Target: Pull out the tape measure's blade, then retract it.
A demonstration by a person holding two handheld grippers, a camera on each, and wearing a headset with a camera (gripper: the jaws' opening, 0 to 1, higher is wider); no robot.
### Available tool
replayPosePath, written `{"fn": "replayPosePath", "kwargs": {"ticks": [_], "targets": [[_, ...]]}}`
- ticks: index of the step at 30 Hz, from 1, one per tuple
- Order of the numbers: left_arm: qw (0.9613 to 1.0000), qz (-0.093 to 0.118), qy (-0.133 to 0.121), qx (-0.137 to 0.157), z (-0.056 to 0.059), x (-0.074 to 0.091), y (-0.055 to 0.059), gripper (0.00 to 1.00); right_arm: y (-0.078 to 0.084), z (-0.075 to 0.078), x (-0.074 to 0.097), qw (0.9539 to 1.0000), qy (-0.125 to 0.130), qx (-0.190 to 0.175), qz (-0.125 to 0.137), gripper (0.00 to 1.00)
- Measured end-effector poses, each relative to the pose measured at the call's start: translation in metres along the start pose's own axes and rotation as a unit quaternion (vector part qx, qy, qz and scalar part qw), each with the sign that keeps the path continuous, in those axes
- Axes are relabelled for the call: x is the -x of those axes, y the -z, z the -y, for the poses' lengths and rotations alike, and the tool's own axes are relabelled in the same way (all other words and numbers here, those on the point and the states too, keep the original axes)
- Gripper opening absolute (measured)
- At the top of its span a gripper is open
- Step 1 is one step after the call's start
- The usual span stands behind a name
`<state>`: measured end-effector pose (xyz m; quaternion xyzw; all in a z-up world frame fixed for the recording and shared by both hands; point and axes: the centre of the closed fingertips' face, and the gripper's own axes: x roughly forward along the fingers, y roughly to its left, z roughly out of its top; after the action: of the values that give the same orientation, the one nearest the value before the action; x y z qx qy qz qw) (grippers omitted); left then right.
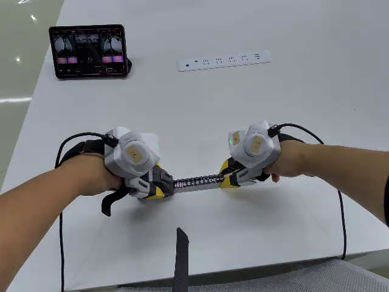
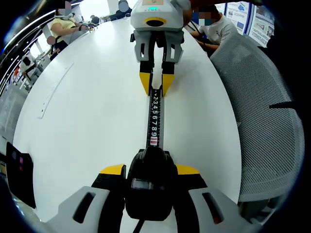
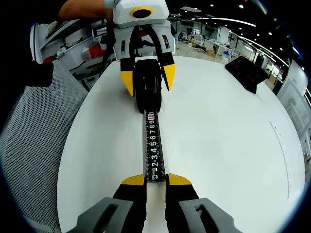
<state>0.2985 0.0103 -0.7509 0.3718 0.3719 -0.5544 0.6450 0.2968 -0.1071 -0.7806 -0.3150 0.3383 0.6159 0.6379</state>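
Tape measure [image 1: 159, 182] sits low over the tabletop [image 1: 243, 231], its dark case [image 2: 148, 187] clamped between the jaws of my left hand-held gripper [image 2: 149, 170], which closes snugly on both its sides. From the case's mouth the blade [image 3: 153, 145] runs straight out, a short run of printed numbers showing. At the far end from the case, my right hand-held gripper [image 3: 155, 180] is pinched narrow on the blade's tip. The blade looks flat and taut between the two.

Beyond the case, well apart across the tabletop, lies a white power strip [image 1: 223, 60], with a tablet [image 1: 89, 50] propped farther off to that strip's left.

I judge the pull-out is the step in hand, with little blade drawn so far, though from this alone I cannot rule out that it is on its way back in. For the next move I need to hold the case firm and draw the right hand-held gripper away from the case along the blade's own line, keeping it level so it does not twist or buckle. Retraction then calls for feeding the tip back towards the case under control, not releasing it to snap.
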Motion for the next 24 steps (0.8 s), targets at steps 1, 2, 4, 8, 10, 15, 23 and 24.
{"fn": "replayPosePath", "kwargs": {"ticks": [1, 2, 4, 8, 10, 15, 23, 24], "targets": [[1.0000, 0.000, 0.000, 0.000, -0.0001, 0.0000, 0.0001, 0.33, 0.0007, 0.0001, 0.0003, 1.0000, 0.000, 0.000, 0.000, 0.10], [1.0000, 0.000, 0.000, 0.000, -0.0003, -0.0001, 0.0002, 0.33, 0.0011, 0.0002, 0.0006, 1.0000, 0.000, 0.000, -0.001, 0.10], [1.0000, 0.000, 0.000, 0.000, -0.0006, -0.0003, 0.0004, 0.33, 0.0020, 0.0003, 0.0012, 1.0000, 0.000, -0.001, -0.001, 0.10], [1.0000, 0.001, 0.000, 0.000, -0.0010, -0.0002, 0.0005, 0.33, 0.0034, 0.0006, 0.0019, 1.0000, 0.000, -0.001, -0.002, 0.10], [1.0000, 0.001, 0.000, 0.000, -0.0011, -0.0002, 0.0006, 0.33, 0.0040, 0.0005, 0.0024, 1.0000, -0.001, -0.001, -0.003, 0.10], [1.0000, 0.001, 0.000, 0.000, -0.0018, -0.0006, 0.0011, 0.33, 0.0059, 0.0008, 0.0036, 1.0000, 0.000, -0.002, -0.004, 0.10], [1.0000, 0.001, 0.000, 0.001, -0.0019, -0.0010, 0.0015, 0.33, 0.0091, 0.0007, 0.0058, 1.0000, 0.000, -0.003, -0.006, 0.10], [1.0000, 0.001, 0.000, 0.001, -0.0020, -0.0011, 0.0015, 0.33, 0.0096, 0.0007, 0.0062, 1.0000, 0.000, -0.003, -0.006, 0.10]]}}
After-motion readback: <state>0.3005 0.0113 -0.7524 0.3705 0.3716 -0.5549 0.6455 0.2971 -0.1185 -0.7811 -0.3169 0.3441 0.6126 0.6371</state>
